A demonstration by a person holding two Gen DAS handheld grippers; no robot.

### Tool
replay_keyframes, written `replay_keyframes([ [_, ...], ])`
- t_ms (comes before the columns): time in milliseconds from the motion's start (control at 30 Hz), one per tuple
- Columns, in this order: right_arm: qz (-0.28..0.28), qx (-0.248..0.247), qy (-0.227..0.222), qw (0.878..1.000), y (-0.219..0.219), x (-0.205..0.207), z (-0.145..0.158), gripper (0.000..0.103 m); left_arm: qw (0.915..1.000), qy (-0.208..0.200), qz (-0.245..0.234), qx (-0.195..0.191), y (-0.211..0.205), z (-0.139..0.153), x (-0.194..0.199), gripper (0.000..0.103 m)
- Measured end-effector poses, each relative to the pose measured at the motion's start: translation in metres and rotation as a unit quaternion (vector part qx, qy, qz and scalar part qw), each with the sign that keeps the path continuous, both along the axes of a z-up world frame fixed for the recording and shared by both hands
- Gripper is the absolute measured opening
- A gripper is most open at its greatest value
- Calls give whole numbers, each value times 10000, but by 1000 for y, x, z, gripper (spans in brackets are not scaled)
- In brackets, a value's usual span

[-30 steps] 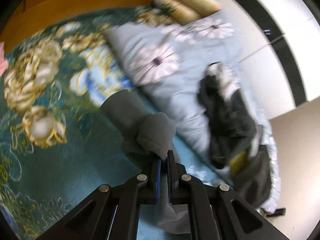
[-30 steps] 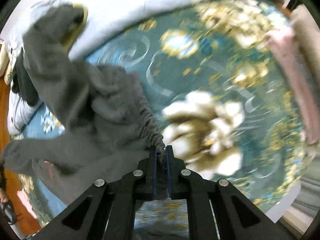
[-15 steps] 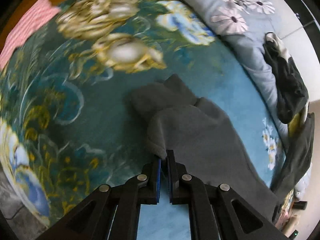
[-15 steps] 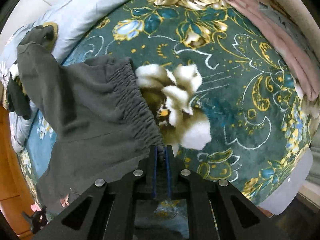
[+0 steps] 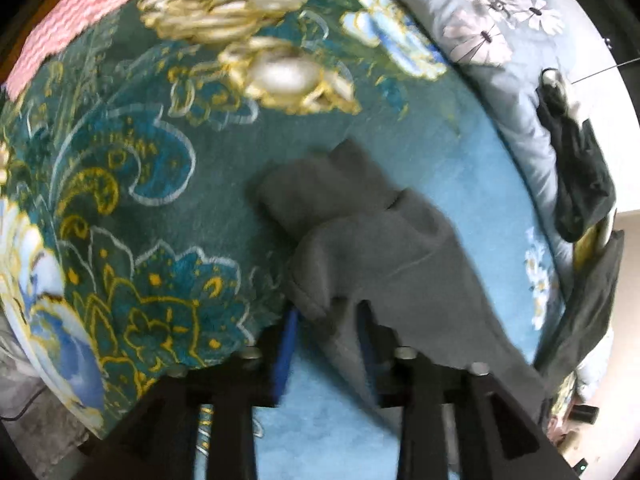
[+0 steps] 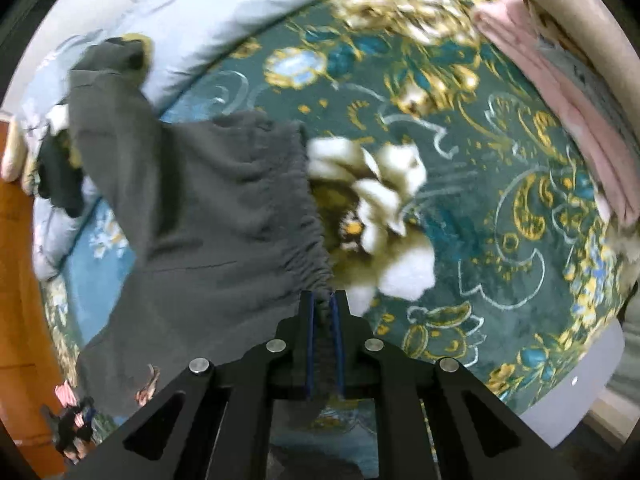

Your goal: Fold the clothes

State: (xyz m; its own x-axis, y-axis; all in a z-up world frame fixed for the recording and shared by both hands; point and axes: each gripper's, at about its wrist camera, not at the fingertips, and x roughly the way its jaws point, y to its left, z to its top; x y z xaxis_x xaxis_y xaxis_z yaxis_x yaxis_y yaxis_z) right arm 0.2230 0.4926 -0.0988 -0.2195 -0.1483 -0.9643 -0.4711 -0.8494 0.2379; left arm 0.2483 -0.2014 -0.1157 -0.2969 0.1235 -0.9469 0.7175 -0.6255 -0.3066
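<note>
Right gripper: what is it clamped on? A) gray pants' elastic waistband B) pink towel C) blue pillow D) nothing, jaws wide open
A. The right gripper is shut on the gathered waistband edge of the gray pants, which are spread over the floral blanket.

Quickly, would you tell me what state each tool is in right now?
Left tool: open, grey trousers draped loosely between its fingers.
Right tool: closed on the trousers' waistband.

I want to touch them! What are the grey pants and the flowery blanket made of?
Grey pants: probably soft matte fleece or jersey; dull, with a gathered stretchy waistband. Flowery blanket: likely plush, fuzzy fabric; its printed surface looks velvety.
</note>
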Motion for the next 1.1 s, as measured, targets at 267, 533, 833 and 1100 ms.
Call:
replay_keyframes([
  [267,-895,-439,1176,9880,-7,3,29,39,9991,76,87,-416,34,50,-46,59],
  [533,-731,-1262,1462,9785,-64,-27,-7,39,9903,761,-1126,-294,113,79,-149,61],
  [833,-833,-1283,1827,9712,-66,-34,-20,39,9590,1237,-2040,1531,255,22,-337,77],
  [1100,-634,-1200,1456,9800,-73,-49,-34,39,9684,823,-1865,1440,311,-3,-370,18],
])
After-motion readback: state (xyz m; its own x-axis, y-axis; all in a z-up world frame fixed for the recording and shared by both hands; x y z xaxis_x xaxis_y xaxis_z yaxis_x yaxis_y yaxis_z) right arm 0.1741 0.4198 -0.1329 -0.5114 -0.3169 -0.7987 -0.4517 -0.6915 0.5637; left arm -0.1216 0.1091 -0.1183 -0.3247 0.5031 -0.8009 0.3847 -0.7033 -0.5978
